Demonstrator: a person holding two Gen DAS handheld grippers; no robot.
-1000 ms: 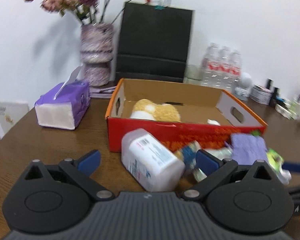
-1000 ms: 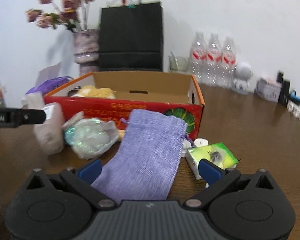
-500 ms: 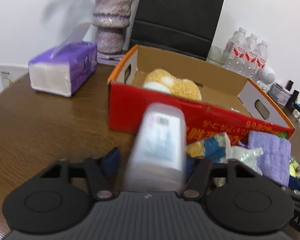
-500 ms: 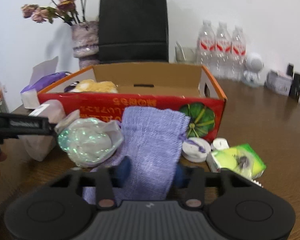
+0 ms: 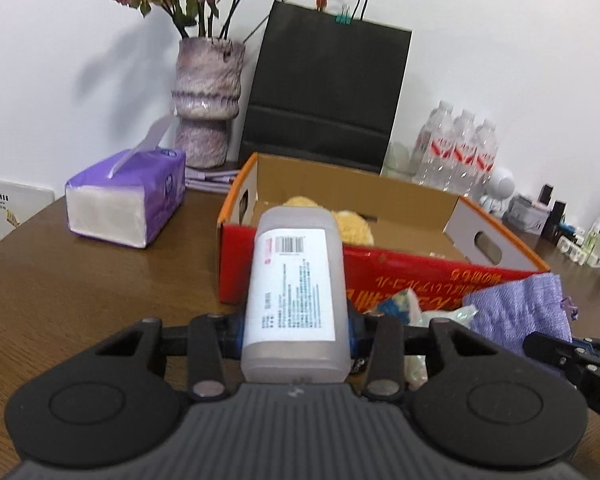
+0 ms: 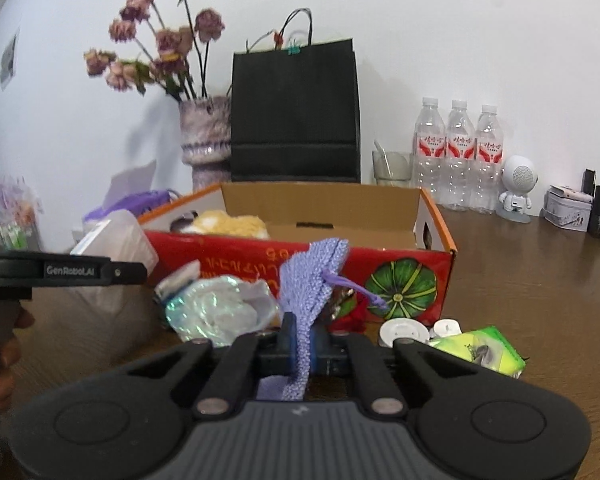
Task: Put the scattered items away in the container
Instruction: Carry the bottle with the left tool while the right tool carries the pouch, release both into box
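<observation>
Table (image 5: 60, 280): brown wood; carries the box and the loose items in front of it.
Box (image 5: 380, 276): red cardboard, open top, a yellow plush (image 5: 352, 224) already inside; rigid walls, the target for every item.
Bottle (image 5: 296, 292): translucent plastic with a printed label, clamped across its body by the left gripper (image 5: 296, 326) and raised in front of the box's near wall. Judged stiff and smooth, so likely slippery; a grip at mid-body suits it.
Pouch (image 6: 312, 280): purple knit drawstring bag, pinched at one end by the right gripper (image 6: 302, 346), the rest standing up before the box. Judged light and limp; it will sag and swing.
Wrapper (image 6: 216, 308): crinkled iridescent bag on the table near the box; soft.
Green pack (image 6: 480, 352): on the table right of the pouch, beside two white discs (image 6: 404, 330).
</observation>
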